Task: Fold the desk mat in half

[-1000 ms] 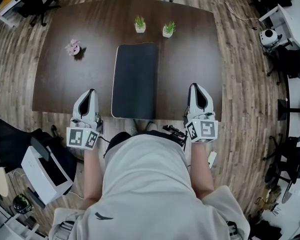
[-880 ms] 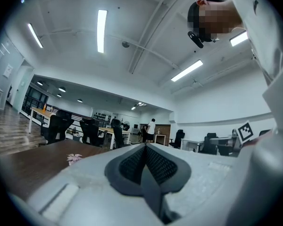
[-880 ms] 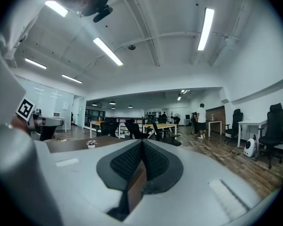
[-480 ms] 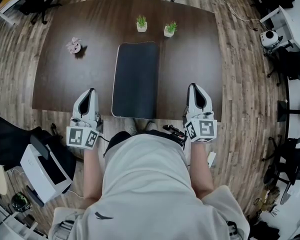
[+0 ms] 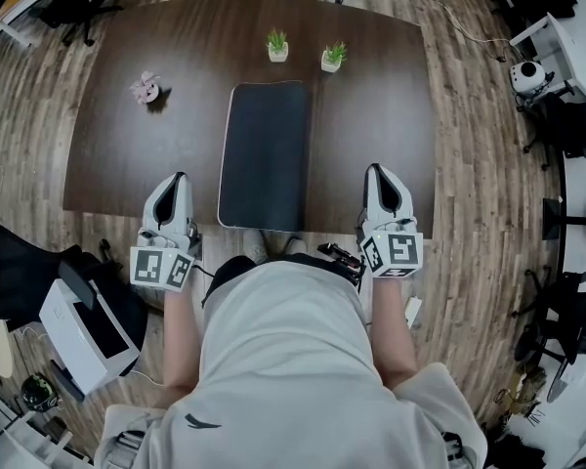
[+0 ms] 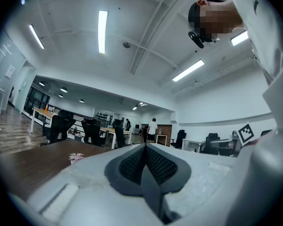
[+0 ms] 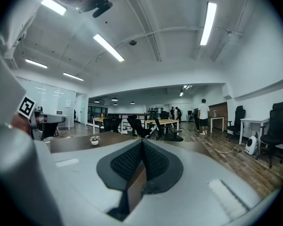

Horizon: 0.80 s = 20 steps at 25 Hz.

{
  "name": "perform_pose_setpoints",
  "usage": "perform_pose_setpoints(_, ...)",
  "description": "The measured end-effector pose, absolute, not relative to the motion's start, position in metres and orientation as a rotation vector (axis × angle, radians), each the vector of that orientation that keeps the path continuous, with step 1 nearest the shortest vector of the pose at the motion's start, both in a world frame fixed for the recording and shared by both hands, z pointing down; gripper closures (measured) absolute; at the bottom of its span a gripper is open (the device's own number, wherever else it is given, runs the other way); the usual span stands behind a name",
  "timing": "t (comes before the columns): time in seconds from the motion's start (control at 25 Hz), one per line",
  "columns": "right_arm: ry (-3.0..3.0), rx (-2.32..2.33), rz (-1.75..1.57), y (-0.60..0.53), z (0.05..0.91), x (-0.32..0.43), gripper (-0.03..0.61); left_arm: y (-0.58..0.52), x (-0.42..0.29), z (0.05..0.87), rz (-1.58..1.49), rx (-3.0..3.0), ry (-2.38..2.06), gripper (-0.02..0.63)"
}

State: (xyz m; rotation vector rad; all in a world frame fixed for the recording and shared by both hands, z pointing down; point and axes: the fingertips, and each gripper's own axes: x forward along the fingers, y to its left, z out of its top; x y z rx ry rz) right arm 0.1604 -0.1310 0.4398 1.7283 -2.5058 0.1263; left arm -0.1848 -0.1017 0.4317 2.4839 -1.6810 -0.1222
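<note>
The dark desk mat (image 5: 264,154) lies flat and unfolded on the brown table (image 5: 117,154). Its long side runs away from me and its near end reaches the table's front edge. My left gripper (image 5: 180,178) hovers at the front edge to the left of the mat, apart from it. My right gripper (image 5: 375,168) is at the same edge to the mat's right, also apart. In the left gripper view the left gripper (image 6: 145,146) is shut with its pads together and nothing between them. The right gripper (image 7: 141,142) is shut and empty as well.
Two small potted plants (image 5: 273,47) (image 5: 330,58) stand just beyond the mat's far end. A pink flower ornament (image 5: 144,91) sits on the table at the left. A white box (image 5: 83,332) and office chairs stand on the floor around the table.
</note>
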Motion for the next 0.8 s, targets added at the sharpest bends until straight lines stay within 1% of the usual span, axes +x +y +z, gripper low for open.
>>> perform_pose_setpoints(0.8,-2.518,1.710,0.136,-0.1277,0.4387,0.1612,0.578,-0.0978,-0.1827,0.4319,-0.117,2.471,-1.691,0.614)
